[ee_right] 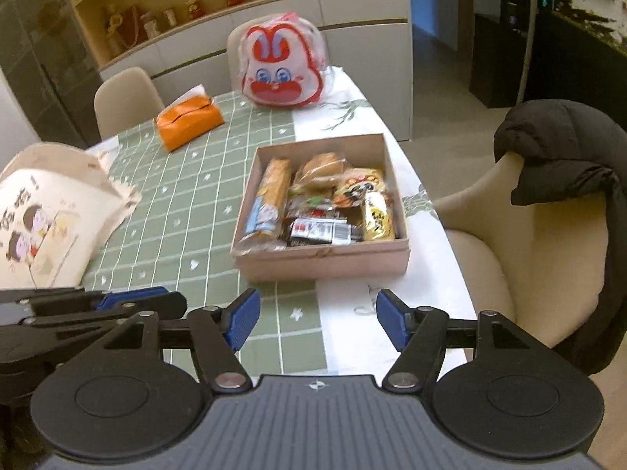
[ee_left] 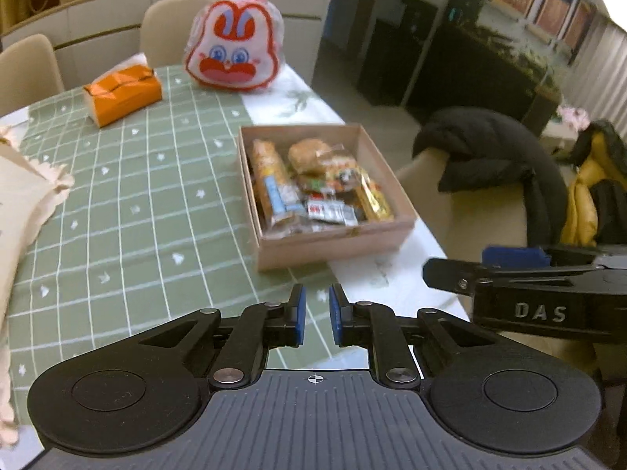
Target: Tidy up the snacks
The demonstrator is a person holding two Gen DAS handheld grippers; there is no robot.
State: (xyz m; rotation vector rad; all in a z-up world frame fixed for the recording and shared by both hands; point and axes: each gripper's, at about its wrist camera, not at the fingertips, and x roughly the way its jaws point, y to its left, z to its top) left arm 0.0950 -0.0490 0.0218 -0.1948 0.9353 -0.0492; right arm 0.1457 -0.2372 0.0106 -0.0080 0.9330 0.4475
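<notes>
A shallow cardboard box (ee_left: pixel 333 243) (ee_right: pixel 321 262) sits near the table's right edge, filled with several wrapped snacks (ee_left: pixel 313 184) (ee_right: pixel 317 203): a long biscuit pack, a bun, a gold packet and dark bars. My left gripper (ee_left: pixel 316 305) hovers over the green checked cloth just short of the box, its blue pads nearly together with nothing between them. My right gripper (ee_right: pixel 317 313) hangs in front of the box with its jaws wide apart and empty. Each gripper shows at the edge of the other's view: the right one (ee_left: pixel 450 274), the left one (ee_right: pixel 117 301).
A red and white rabbit-face bag (ee_left: pixel 233 47) (ee_right: pixel 282 70) stands at the far end of the table, with an orange tissue pack (ee_left: pixel 123 92) (ee_right: pixel 190 119) to its left. A cream tote bag (ee_right: pixel 47 211) lies at the left. A beige chair (ee_right: pixel 509 254) with a black jacket (ee_right: pixel 564 149) stands to the right.
</notes>
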